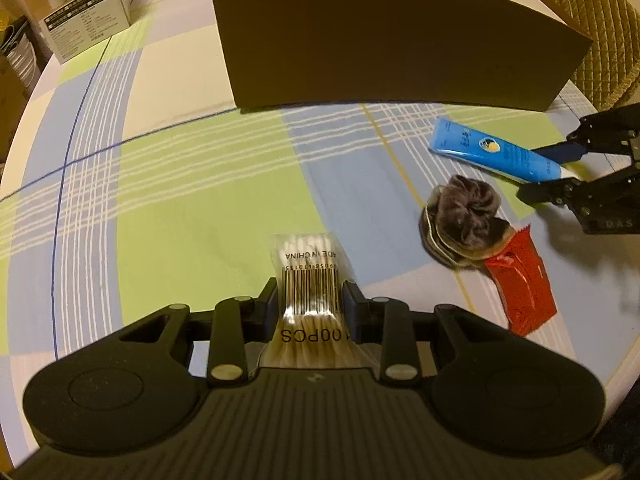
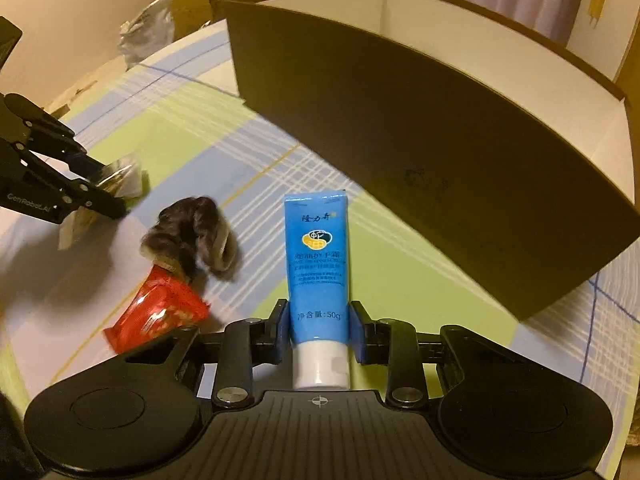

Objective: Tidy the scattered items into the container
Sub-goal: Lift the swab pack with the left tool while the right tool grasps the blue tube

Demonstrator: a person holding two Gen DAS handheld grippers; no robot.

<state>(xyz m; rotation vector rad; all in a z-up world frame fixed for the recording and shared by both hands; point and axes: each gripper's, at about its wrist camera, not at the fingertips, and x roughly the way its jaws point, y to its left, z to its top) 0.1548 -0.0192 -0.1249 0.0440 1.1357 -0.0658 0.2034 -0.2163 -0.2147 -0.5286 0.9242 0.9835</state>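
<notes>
Plaid cloth in green, blue and white covers the counter (image 1: 200,184), and at its far side stands the brown cardboard container (image 1: 392,44), open at the top with pale inner walls; what lies on its floor cannot be seen from either camera.

Both hands are loaded at once. The left gripper (image 1: 311,300) is clamped on a clear packet of cotton swabs (image 1: 310,276), its jaws narrow against the packet's sides near the barcode, so the free end juts forward past the fingertips. The right gripper (image 2: 319,320) is closed on a blue tube of hand cream (image 2: 317,256), pinched low on the body just above the white cap (image 2: 320,366) — a sensible spot, since the tube is firmer there than at its flat crimped end, which points toward the container. In the left view the tube appears tilted above the cloth, so it seems lifted rather than resting.

Two items lie loose between the grippers: a dark furry scrunchie (image 1: 466,220) and, touching it on the near side, a red snack wrapper (image 1: 522,292). Neither is held.

Judging from this, the step in hand is carrying both held items over the near wall; the wall's height calls for a clear lift first.
</notes>
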